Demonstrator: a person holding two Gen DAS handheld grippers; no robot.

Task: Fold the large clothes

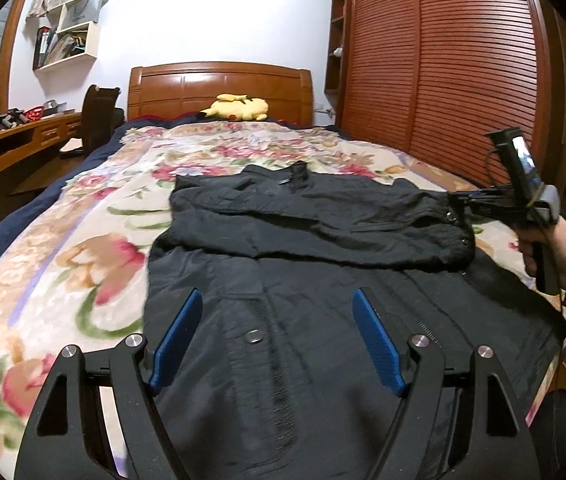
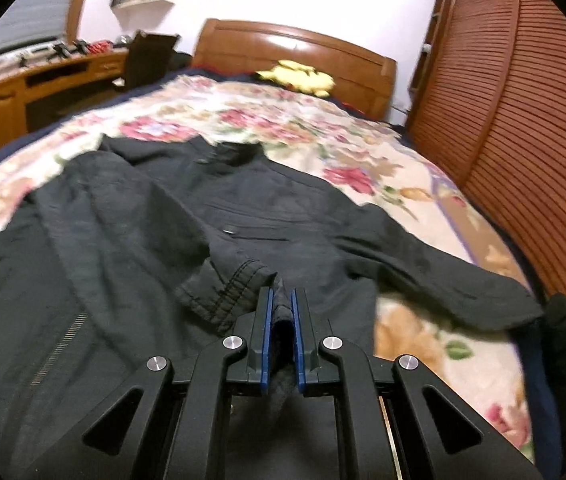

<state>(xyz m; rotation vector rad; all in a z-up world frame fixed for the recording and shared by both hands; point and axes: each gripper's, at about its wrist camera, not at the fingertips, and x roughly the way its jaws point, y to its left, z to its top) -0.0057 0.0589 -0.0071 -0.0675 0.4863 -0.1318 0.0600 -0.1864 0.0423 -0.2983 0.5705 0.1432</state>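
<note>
Right tool is pinching the cuff of the black jacket's sleeve, blades pressed together on the fabric. Left tool is spread wide, holding nothing, hovering over the jacket's lower front near a snap button. The jacket lies flat on the floral bed cover, collar toward the headboard, with that sleeve laid across the chest. A second sleeve trails off the jacket's side toward the wardrobe. To do this step well, keep the pinch tight and carry the cuff straight across the jacket, low to the fabric, so the sleeve lands flat. Use your free left tool to pin the jacket body beside the zip so it likely won't drag. Release only once the cuff sits inside the jacket's outline.
</note>
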